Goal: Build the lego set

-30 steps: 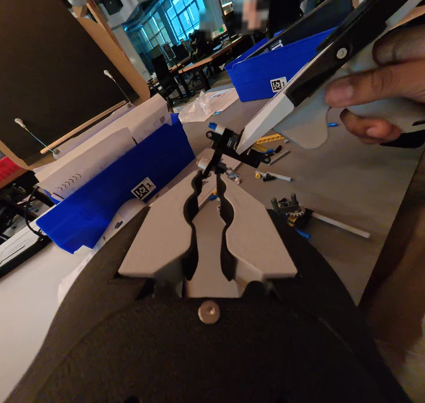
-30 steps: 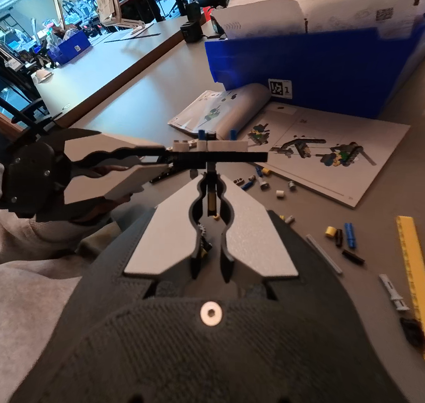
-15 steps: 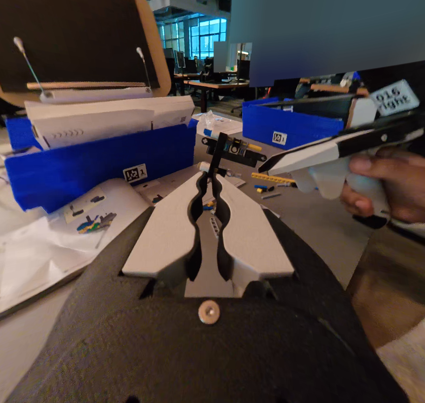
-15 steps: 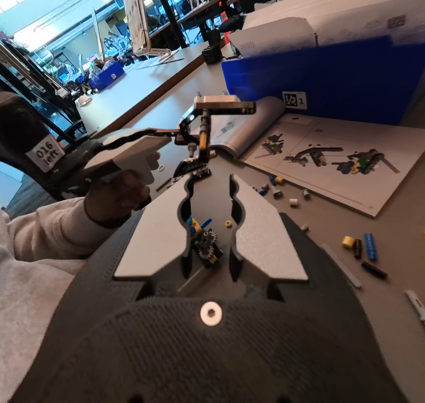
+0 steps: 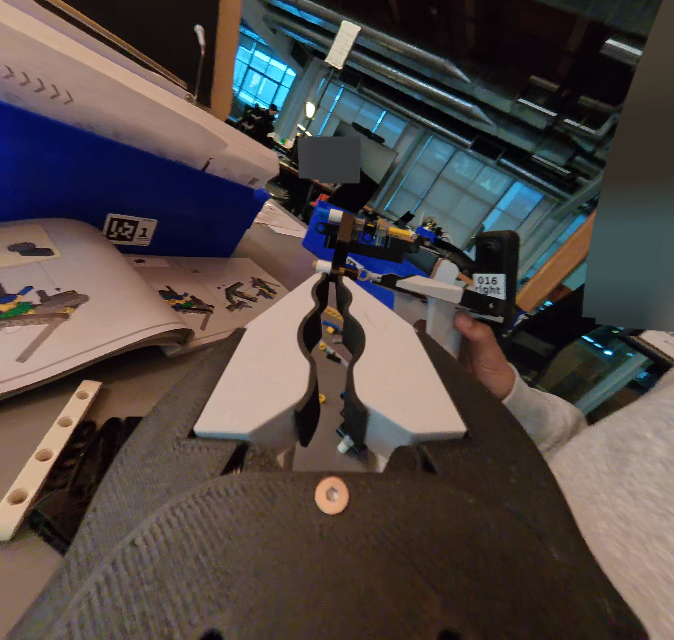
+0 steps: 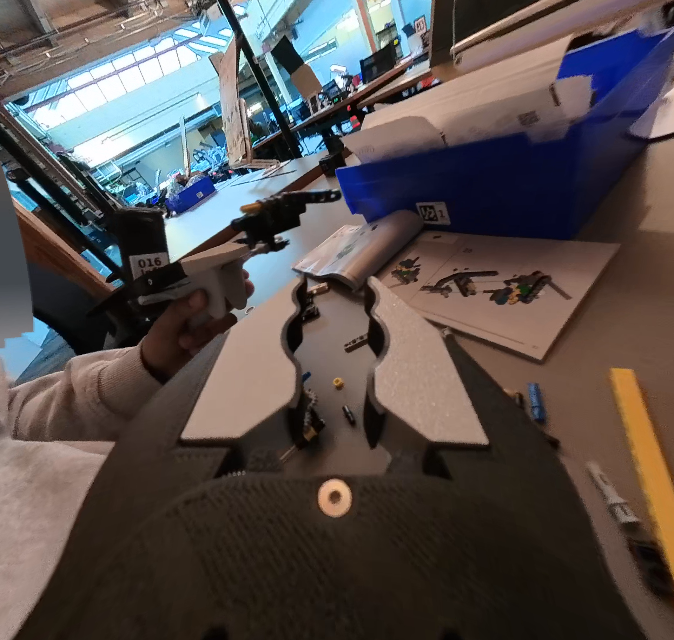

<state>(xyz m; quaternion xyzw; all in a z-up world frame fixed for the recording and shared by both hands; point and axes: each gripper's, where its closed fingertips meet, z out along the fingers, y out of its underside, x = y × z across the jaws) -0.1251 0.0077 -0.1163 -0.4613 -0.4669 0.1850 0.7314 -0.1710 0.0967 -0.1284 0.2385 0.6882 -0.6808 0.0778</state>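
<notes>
Left wrist view: my left hand-held gripper (image 5: 332, 278) is clamped on the black stem of the lego assembly (image 5: 359, 237), fingertips pinched together around it. The assembly is held up above the desk (image 5: 277, 243); its black crossbar carries white, blue and yellow parts on top. My right hand-held gripper (image 5: 386, 278) shows off to the right, in my right hand (image 5: 481, 356), its tip close beside the assembly's lower end; I cannot tell whether it touches. Open manual (image 5: 120, 301) lies to the left, in front of the blue bin (image 5: 127, 192). A white beam (image 5: 47, 454) with holes lies at the lower left. Right wrist view: my right hand-held gripper (image 6: 334, 292) is apart and holds nothing, fingers spread over the desk (image 6: 598, 316). Between the fingers, on the desk: a small yellow piece (image 6: 339, 383), a black pin (image 6: 348, 413), a gear cluster (image 6: 310, 418). The left hand-held gripper (image 6: 255, 252) appears at the left, held in my left hand (image 6: 182, 325), with the assembly (image 6: 281, 210) raised at its tip. The manual (image 6: 492, 294) lies open just beyond my fingers, with the bin (image 6: 510, 181) behind it. A yellow beam (image 6: 645, 447) and a blue pin (image 6: 535, 400) lie to the right.
</notes>
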